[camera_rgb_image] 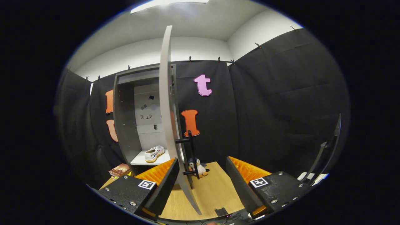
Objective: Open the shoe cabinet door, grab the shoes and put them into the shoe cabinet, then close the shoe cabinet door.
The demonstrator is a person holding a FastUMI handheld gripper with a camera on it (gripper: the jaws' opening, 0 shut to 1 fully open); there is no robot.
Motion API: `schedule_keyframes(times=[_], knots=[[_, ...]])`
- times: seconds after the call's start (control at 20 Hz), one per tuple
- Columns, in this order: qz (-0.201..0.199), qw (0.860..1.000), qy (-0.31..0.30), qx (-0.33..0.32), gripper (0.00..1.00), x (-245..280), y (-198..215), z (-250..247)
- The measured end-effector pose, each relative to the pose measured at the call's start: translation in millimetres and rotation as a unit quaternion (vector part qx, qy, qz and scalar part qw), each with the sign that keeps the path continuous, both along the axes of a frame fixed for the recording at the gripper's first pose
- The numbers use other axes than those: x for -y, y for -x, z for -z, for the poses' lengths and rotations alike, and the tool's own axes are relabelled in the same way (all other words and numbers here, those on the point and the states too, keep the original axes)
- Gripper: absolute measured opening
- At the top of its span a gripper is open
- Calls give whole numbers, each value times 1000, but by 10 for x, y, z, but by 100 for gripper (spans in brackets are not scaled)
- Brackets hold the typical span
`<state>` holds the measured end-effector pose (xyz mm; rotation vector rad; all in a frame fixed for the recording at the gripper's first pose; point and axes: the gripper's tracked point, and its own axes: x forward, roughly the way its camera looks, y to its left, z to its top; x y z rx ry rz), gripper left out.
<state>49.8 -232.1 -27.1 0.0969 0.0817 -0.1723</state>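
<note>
With the white sneaker (155, 153) already on the white shelf of the tall grey shoe cabinet (123, 125), we keep the gripper (201, 182) released, its fingers straddling the grey door's (168, 118) lower edge, and push that edge steadily leftward to close it.

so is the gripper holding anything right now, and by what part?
Nothing held. The gripper is open; the cabinet door stands edge-on between its fingers, neither pressing on it. The shoe sits inside the cabinet.
</note>
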Motion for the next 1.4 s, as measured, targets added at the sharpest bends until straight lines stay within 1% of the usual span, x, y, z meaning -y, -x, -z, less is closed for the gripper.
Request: schedule_keyframes(times=[0.2,0.35,0.65,0.9,1.05,1.25,1.4], knots=[[-33,999,-5,-4,95,106,-321,79],[-49,999,-1,-6,95,74,-418,107],[-52,998,20,-4,93,-95,-423,75],[-84,996,23,2,92,-488,-402,60],[-111,993,27,2,92,-811,-421,51],[-146,989,21,7,92,-1233,-534,55],[-165,986,15,0,92,-1504,-678,143]])
